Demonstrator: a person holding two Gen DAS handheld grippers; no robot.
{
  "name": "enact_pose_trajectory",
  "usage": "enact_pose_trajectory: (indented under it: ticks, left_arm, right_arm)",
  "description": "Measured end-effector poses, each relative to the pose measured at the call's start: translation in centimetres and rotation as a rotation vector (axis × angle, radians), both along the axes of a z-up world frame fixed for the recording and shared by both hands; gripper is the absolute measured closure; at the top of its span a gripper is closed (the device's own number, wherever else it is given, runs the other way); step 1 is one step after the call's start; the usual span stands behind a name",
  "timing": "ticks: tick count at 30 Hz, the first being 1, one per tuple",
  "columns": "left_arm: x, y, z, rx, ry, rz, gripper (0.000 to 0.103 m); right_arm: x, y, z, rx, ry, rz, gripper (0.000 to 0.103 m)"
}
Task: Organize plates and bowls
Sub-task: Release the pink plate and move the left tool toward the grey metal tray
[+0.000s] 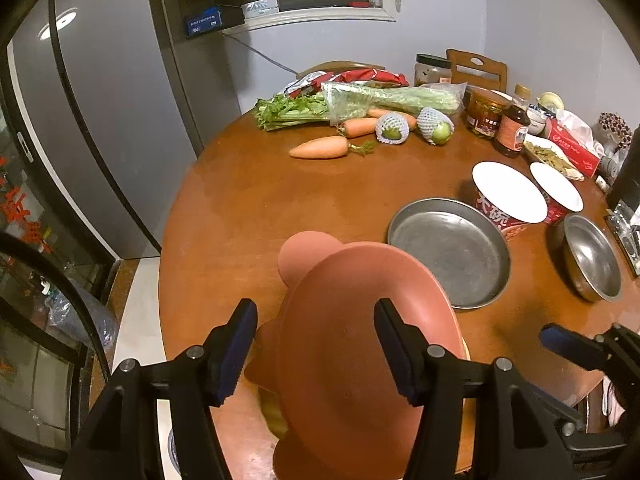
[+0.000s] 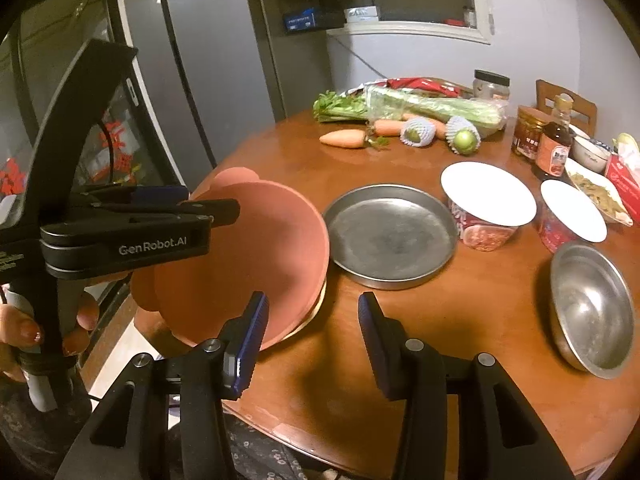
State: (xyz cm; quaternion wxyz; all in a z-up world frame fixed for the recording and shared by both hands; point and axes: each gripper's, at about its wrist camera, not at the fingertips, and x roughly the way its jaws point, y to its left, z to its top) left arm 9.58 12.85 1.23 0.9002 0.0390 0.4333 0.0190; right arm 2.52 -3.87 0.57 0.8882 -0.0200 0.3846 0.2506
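A pink bear-eared plate (image 1: 360, 320) lies near the table's front left edge on top of a yellowish plate (image 2: 316, 312) whose rim shows beneath it. My left gripper (image 1: 316, 348) is open, its jaws wide on either side of the pink plate, just above it. In the right wrist view the left gripper (image 2: 200, 204) hovers over the pink plate (image 2: 248, 264). My right gripper (image 2: 312, 336) is open and empty above the table, right of the plates. A shallow steel pan (image 1: 448, 252) (image 2: 388, 236) and a steel bowl (image 1: 592, 260) (image 2: 588, 312) sit on the table.
On the round wooden table (image 2: 460, 352) stand two red noodle cups with white lids (image 2: 488, 204) (image 2: 572, 212). Carrots (image 1: 320, 148), celery (image 1: 360, 104), netted fruit (image 1: 436, 126), jars and a bottle (image 1: 512, 132) fill the far side. A grey fridge (image 1: 100, 120) stands left.
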Motion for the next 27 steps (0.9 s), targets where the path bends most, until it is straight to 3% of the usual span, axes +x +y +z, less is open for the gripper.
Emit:
enact_pose_trajectory:
  ticks: [11, 27]
  left_arm:
    - [0.6, 0.4, -1.6, -0.003, 0.025, 0.015, 0.042]
    - [0.7, -2.7, 2.8, -0.021, -0.053, -0.096, 0.039]
  right_arm:
    - [-0.2, -0.7, -0.4, 0.008, 0.013, -0.002, 0.052]
    - [1.1, -4.8, 1.9, 0.034, -0.041, -0.125, 0.048]
